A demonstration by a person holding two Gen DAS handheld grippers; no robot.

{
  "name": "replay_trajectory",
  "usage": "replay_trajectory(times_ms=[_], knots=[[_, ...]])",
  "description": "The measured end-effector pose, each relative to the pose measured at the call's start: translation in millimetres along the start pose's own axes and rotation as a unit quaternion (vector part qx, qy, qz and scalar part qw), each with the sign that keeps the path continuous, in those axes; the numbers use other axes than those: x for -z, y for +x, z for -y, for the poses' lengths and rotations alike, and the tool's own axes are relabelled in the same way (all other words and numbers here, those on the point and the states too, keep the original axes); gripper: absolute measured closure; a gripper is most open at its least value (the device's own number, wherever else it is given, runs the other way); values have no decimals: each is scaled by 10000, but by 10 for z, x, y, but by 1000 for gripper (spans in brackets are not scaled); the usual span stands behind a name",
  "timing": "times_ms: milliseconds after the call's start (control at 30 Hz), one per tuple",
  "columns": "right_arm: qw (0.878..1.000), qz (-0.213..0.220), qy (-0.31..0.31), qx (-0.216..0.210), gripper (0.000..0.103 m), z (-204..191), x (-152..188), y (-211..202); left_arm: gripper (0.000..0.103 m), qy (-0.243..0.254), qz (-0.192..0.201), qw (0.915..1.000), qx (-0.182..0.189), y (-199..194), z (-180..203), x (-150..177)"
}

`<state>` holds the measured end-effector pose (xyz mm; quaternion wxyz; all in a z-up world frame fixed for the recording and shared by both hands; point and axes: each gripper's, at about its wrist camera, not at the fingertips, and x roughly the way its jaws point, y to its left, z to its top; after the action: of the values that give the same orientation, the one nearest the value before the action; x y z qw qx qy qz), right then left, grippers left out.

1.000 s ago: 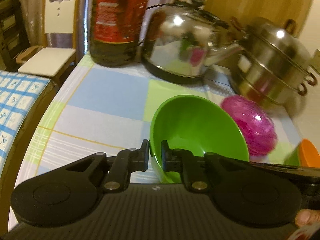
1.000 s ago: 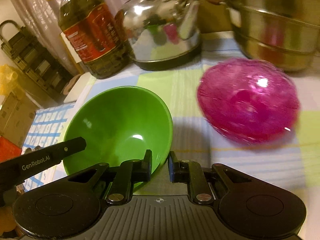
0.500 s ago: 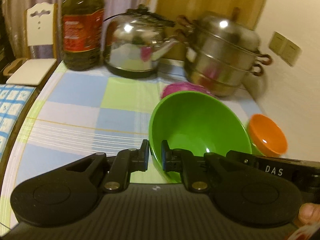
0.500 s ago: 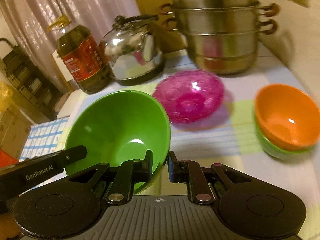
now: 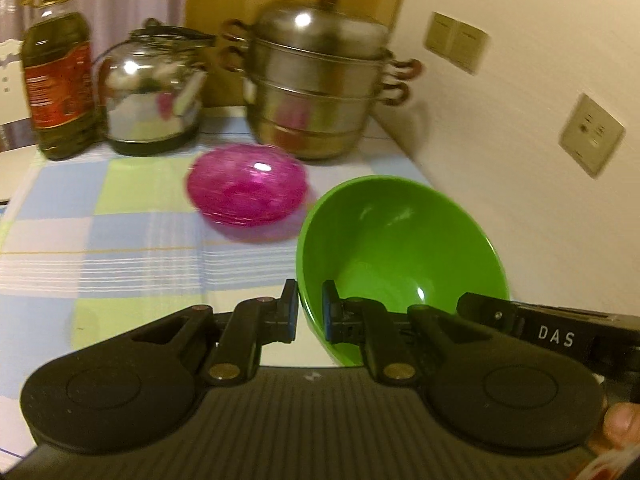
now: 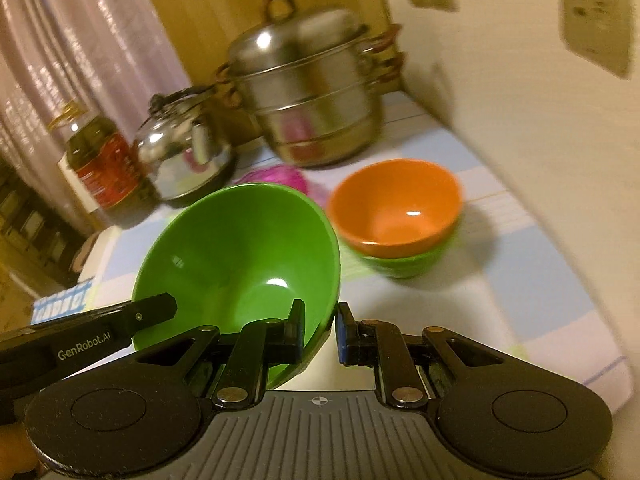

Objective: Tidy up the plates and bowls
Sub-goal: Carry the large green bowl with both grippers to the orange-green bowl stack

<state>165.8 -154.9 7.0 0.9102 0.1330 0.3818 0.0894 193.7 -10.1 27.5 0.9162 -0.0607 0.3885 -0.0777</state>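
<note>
A large green bowl (image 5: 400,240) is held in the air by both grippers, each pinching its rim. My left gripper (image 5: 310,314) is shut on the rim's left side. My right gripper (image 6: 319,332) is shut on the rim's right side, and the bowl (image 6: 240,256) tilts toward the camera. To its right an orange bowl (image 6: 396,204) sits nested in a smaller green bowl (image 6: 412,262) on the tablecloth. A pink glass bowl (image 5: 248,192) stands behind, partly hidden in the right wrist view (image 6: 276,178).
A steel steamer pot (image 5: 320,84), a steel kettle (image 5: 152,92) and an oil bottle (image 5: 58,76) line the back of the checked tablecloth (image 5: 100,240). A wall with sockets (image 5: 592,132) runs along the table's right side.
Both grippers have carried the green bowl up and to the right, toward the orange bowl stack. The pink bowl and pots now lie further off.
</note>
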Motion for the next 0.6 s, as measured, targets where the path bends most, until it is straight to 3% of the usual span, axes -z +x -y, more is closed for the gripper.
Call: replay_trajectory(times_ms=[267, 600], knots=[[9993, 113, 258, 249, 88, 411, -12, -235, 93, 195, -106, 9995, 236, 105, 405, 23], [9984, 197, 451, 281, 88, 643, -65, -285, 92, 317, -182, 9989, 302, 184, 591, -16]])
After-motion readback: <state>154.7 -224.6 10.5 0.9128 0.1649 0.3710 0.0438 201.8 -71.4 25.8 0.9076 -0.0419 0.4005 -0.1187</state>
